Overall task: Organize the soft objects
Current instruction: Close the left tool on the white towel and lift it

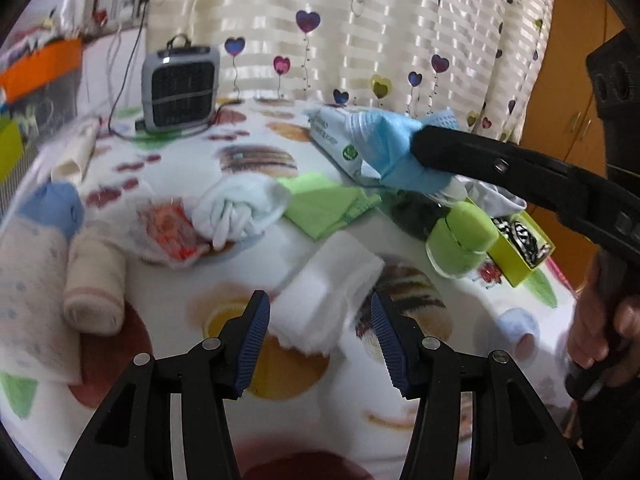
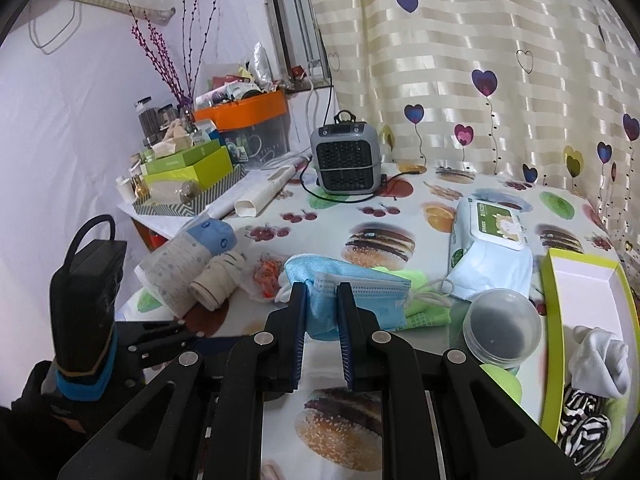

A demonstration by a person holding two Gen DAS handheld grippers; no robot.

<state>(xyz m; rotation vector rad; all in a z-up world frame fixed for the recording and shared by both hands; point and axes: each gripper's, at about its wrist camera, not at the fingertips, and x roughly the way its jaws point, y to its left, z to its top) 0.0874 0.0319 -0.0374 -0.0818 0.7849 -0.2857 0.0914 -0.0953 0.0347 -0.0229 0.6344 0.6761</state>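
In the left wrist view, the left hand-held gripper [image 1: 318, 344] stood with its ribbed blue pads wide apart and nothing pressed between them, just above a fluffy white folded cloth [image 1: 328, 300] on the glossy food-printed surface [image 1: 180, 312]. Beyond lay a knotted white sock bundle [image 1: 240, 208] and a flat green cloth [image 1: 324, 208].

In the right wrist view, the right hand-held gripper [image 2: 322, 336] was clamped on a soft bundle of pleated blue face mask [image 2: 360, 296] and blue cloth, lifted over the surface. A lime-green cardboard box [image 2: 552, 320] to its right held a white sock and a zebra-striped fabric [image 2: 584, 428].
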